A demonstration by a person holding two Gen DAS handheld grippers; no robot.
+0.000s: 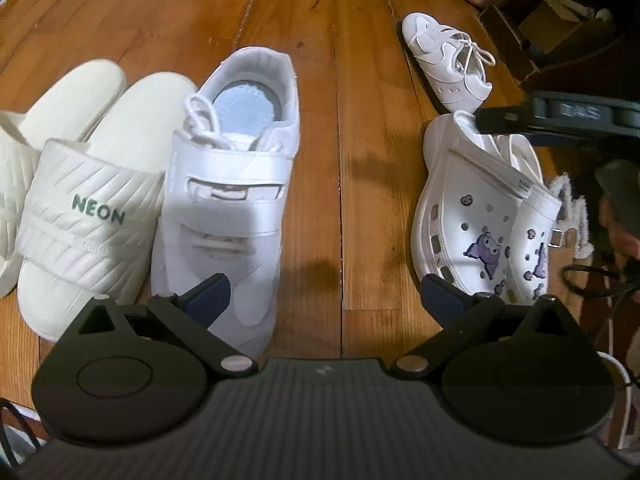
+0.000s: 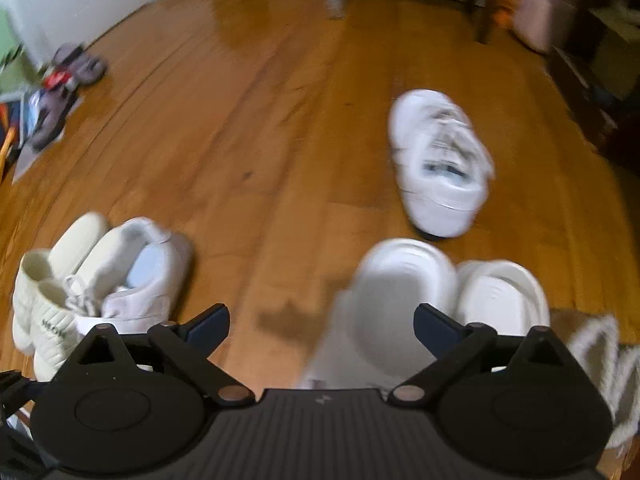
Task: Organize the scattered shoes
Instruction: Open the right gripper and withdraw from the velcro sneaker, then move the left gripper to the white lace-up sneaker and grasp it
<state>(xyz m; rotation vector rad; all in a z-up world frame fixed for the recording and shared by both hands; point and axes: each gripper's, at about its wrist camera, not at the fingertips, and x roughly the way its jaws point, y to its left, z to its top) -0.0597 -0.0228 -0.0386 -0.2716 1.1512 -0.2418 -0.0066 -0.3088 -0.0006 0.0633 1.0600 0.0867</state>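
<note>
Two claws are hanging over the wooden floor (image 1: 320, 80), both with fingers spread wide and nothing between them. Left claw (image 1: 324, 300) is hovering above bare boards, its left fingertip showing in front of the toe of a white strap sneaker (image 1: 232, 184). That sneaker is lying just beside a pair of cream slides (image 1: 84, 208) marked NEON, touching the nearer one; these three are forming a row on the left. On the other side, a pair of white clogs (image 1: 480, 216) with purple charms is sitting side by side, well apart from the sneaker. Right claw (image 2: 322, 324) is hanging empty near the clogs' heels; this view is motion-blurred.

Further out, the second white sneaker (image 2: 440, 164) is lying alone at an angle, beyond the clogs, far from its mate.

Judgement on progress: roughly half done. Slides and clogs are paired; sneakers are not yet together. A fuzzy pale item (image 2: 600, 364) at the right edge is too blurred to identify. Dark shoes (image 2: 76, 68) near the far wall are possibly outside the job.
</note>
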